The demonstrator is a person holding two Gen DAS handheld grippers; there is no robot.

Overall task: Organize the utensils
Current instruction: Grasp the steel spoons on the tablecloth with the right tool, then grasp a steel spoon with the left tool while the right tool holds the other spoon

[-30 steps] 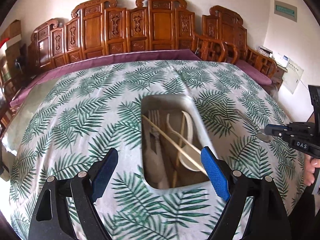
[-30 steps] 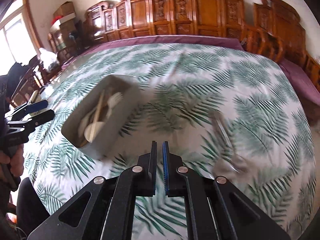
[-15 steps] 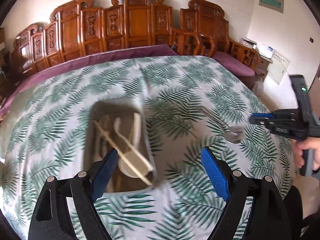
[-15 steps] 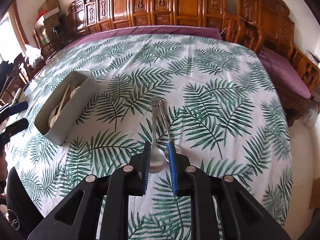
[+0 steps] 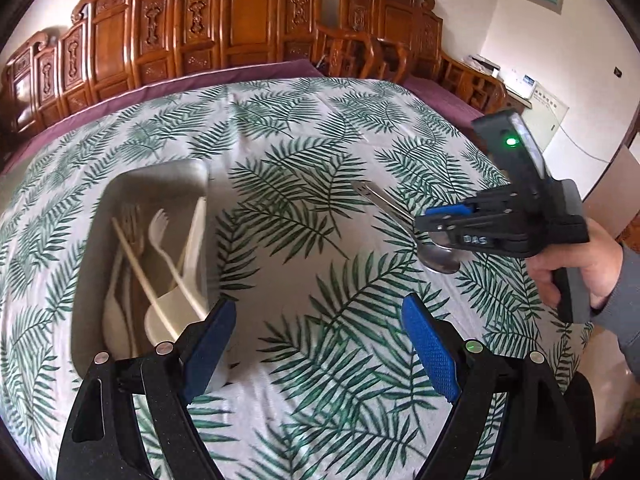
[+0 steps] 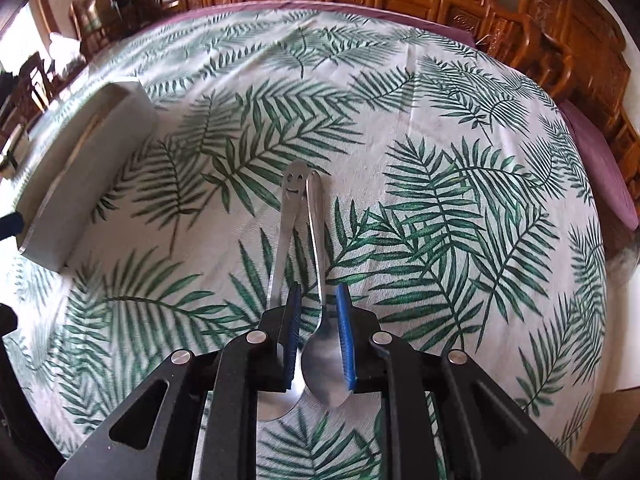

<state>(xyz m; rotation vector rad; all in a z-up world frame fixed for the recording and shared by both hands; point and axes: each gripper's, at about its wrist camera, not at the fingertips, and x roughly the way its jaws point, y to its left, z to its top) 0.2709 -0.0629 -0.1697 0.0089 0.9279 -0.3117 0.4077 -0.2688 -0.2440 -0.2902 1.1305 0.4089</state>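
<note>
Two steel spoons lie side by side on the leaf-print tablecloth, one with a smiley handle (image 6: 289,216), one plain (image 6: 318,240). My right gripper (image 6: 318,316) is open, its blue pads either side of the plain spoon's neck, low over it; the smiley spoon lies just outside the left pad. In the left wrist view the right gripper (image 5: 444,220) hovers over the spoons (image 5: 438,258). My left gripper (image 5: 316,340) is open and empty, beside the grey tray (image 5: 160,172), which holds white plastic utensils and wooden chopsticks (image 5: 148,280).
The grey tray (image 6: 80,172) sits at the left in the right wrist view. Carved wooden chairs (image 5: 240,28) ring the far side of the table. The table edge drops off at the right (image 6: 600,240).
My right gripper has opened and come down around the plain spoon. My left gripper has swung right, so the tray now sits further left in its view.
</note>
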